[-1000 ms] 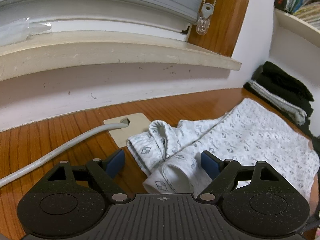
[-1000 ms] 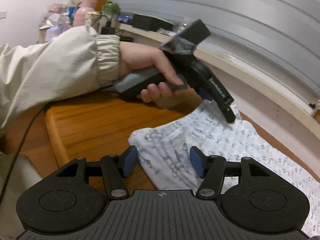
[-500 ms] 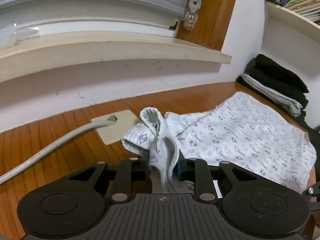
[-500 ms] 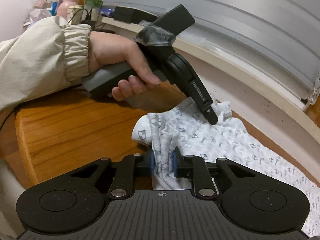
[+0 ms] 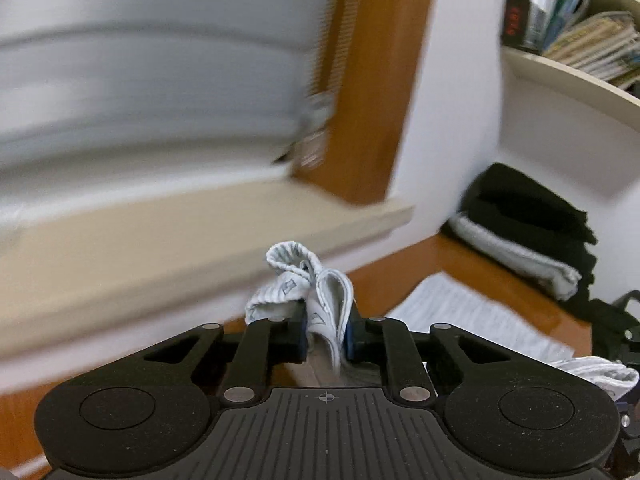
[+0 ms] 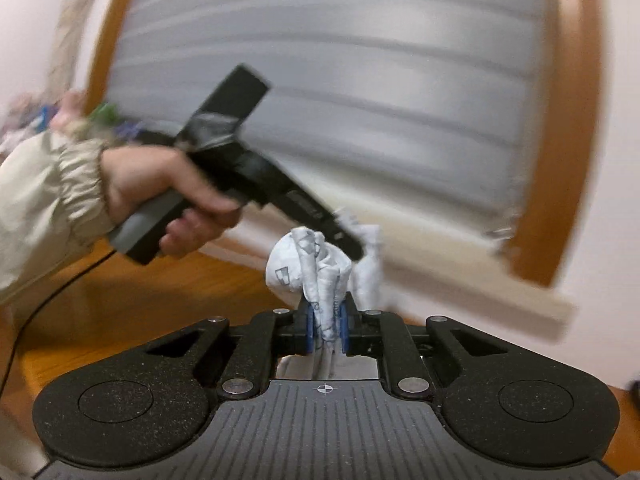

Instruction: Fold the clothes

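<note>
The garment is white with a small grey diamond print. My left gripper (image 5: 326, 338) is shut on a bunched edge of the garment (image 5: 320, 296), lifted off the wooden table; the rest of the cloth (image 5: 472, 316) trails down to the right. My right gripper (image 6: 327, 330) is shut on another bunched edge of the same garment (image 6: 312, 272), also raised. In the right wrist view the left gripper (image 6: 356, 250) shows, held by a hand in a beige sleeve, with cloth hanging from its tip. Both views are motion-blurred.
A stack of folded black and grey clothes (image 5: 528, 232) sits at the table's back right, under a shelf of books (image 5: 580, 40). A beige window sill (image 5: 200, 240) and grey blind (image 6: 360, 80) run along the back. The wooden table (image 6: 140, 292) lies below.
Both grippers closed on the garment's edges a second ago and have since lifted it up off the table; the views have tilted upward toward the window.
</note>
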Available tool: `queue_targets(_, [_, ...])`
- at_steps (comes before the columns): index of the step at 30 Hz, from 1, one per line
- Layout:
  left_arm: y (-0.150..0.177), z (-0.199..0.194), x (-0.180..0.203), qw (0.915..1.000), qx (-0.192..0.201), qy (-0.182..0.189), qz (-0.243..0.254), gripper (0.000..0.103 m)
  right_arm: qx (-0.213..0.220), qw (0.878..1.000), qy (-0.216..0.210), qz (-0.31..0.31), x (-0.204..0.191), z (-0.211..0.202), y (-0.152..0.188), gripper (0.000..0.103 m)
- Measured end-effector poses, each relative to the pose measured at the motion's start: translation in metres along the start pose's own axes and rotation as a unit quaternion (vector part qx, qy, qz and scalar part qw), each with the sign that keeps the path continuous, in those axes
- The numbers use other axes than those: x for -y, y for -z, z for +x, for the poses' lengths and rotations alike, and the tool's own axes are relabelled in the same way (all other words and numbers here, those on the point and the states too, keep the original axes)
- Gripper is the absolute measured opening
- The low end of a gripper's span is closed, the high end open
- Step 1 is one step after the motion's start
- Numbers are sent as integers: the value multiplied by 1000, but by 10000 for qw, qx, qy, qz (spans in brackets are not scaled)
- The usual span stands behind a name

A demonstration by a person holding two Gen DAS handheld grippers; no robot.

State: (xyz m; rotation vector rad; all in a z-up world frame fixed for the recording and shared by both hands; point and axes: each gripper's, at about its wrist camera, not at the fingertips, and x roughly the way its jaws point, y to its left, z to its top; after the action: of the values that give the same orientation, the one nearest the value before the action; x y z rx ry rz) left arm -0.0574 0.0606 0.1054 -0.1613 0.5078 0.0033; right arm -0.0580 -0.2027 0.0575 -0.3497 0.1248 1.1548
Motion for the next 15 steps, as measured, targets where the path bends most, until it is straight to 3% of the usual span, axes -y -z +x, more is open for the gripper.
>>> queue_targets(5, [-48, 55, 80, 9984, -43, 356, 426, 17, 297, 9966, 699, 332, 58, -48, -1, 14])
queue_targets(7, [-59, 90, 112, 9974, -200, 501, 474, 24, 361, 9933, 975, 508, 80, -66, 9, 14])
queue_targets(9, [-66, 122, 143, 9967, -352, 472, 557, 42, 363, 9865, 1340, 867, 107, -83, 25, 15])
queue_targets(11, [-64, 140, 161, 9970, -249, 255, 690, 52, -34, 9781, 1623, 1305, 135, -83, 59, 15])
queue_targets(12, [-61, 144, 162, 9968, -263, 318, 682, 55, -240, 9723, 1759, 1522, 148, -82, 76, 16])
queue_targets(15, [-46, 154, 147, 9966, -414, 394, 600, 55, -700, 9536, 2143, 1998, 180, -83, 119, 32])
